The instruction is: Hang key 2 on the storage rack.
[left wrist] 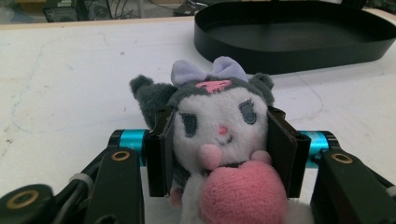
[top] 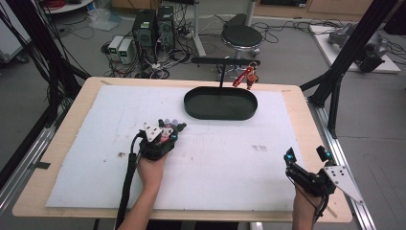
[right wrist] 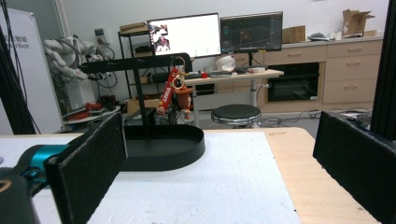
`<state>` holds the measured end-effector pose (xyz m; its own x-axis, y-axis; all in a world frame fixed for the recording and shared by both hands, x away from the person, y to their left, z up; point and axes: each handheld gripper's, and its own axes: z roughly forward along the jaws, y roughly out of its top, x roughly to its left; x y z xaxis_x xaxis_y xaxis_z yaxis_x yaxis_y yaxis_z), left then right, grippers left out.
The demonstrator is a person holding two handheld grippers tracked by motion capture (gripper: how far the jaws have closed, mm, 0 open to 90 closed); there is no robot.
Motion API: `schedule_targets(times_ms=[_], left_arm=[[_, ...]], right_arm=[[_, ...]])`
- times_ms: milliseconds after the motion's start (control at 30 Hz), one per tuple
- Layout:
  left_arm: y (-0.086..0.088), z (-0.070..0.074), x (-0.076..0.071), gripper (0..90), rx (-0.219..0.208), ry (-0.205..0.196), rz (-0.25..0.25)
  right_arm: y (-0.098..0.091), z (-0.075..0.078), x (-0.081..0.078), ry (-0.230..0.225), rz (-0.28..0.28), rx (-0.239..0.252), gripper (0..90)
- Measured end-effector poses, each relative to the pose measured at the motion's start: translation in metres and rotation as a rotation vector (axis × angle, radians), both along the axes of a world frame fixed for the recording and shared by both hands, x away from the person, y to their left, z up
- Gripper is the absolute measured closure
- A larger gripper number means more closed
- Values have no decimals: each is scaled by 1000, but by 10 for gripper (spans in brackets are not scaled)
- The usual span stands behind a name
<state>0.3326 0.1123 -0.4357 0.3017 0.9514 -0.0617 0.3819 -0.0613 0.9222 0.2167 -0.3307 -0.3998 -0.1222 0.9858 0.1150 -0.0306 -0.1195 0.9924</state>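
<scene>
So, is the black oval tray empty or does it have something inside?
Empty. The left gripper view shows the bare floor of the black tray, and the plush toy sits outside it on the white mat, clamped between the left gripper pads.

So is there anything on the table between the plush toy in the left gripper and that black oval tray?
Nothing visible. The left gripper is shut on the plush toy, and the white mat between it and the black oval tray lies bare. The keychain hangs from the stand's bar above the tray's far side.
</scene>
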Motion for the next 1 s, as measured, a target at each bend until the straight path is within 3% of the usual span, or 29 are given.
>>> schedule_targets(times_ms=[300, 567, 700, 1000], left_arm=[[-1, 14, -12, 498, -41, -130, -47], [5, 27, -21, 497, -146, -236, -80], [6, 31, -23, 497, -192, -269, -95], [3, 47, -25, 497, -204, -352, -133]], right_arm=[[0, 0, 0, -8, 9, 1, 19], [1, 1, -1, -15, 15, 1, 19], [2, 1, -1, -15, 28, -1, 19], [3, 1, -1, -24, 33, -13, 19]])
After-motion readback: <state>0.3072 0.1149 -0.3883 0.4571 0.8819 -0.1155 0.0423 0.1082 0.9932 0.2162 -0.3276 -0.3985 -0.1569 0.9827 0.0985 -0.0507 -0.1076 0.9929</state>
